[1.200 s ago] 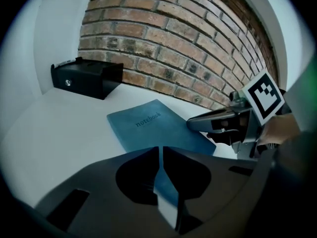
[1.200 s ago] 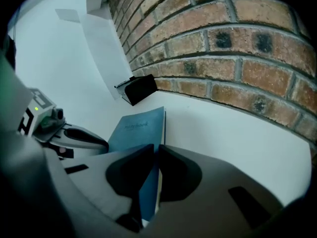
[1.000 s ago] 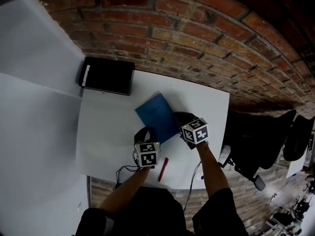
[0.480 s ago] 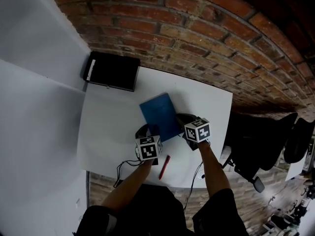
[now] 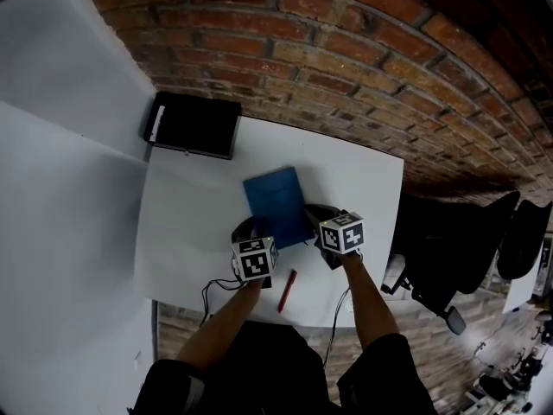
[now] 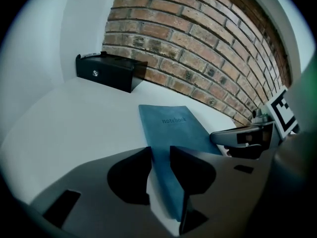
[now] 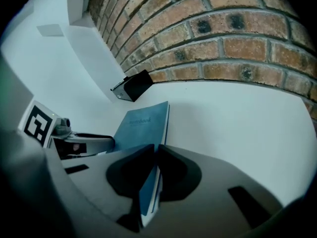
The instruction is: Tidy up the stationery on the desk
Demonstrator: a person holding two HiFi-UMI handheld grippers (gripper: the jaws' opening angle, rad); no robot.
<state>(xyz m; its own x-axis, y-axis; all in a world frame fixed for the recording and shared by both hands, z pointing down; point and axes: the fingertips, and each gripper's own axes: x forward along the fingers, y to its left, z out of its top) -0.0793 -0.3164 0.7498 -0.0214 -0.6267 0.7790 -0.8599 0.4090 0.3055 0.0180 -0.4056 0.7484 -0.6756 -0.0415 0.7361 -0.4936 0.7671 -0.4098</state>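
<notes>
A blue notebook [image 5: 275,204] lies mid-table, its near end slightly raised between both grippers. My right gripper [image 7: 156,150] is shut on the notebook's [image 7: 143,123] near right edge, which stands thin between the pads. My left gripper [image 6: 161,152] straddles the near left corner of the notebook [image 6: 173,125]. Its jaws have just been closing, and the cover sits in the gap without a clear pinch. In the head view the left gripper [image 5: 257,232] and right gripper [image 5: 311,220] flank the book's near end. A red pen [image 5: 287,290] lies near the front edge between my arms.
A black box [image 5: 192,125] stands at the table's far left corner against the brick wall [image 5: 363,50]. The white table [image 5: 186,223] ends just behind my grippers. Cables hang off the front edge, and black office chairs [image 5: 449,258] stand to the right.
The notebook has turned slightly, so it now sits squarer to the table. Both grippers have shifted a little to the left with it. The pen and black box have not moved.
</notes>
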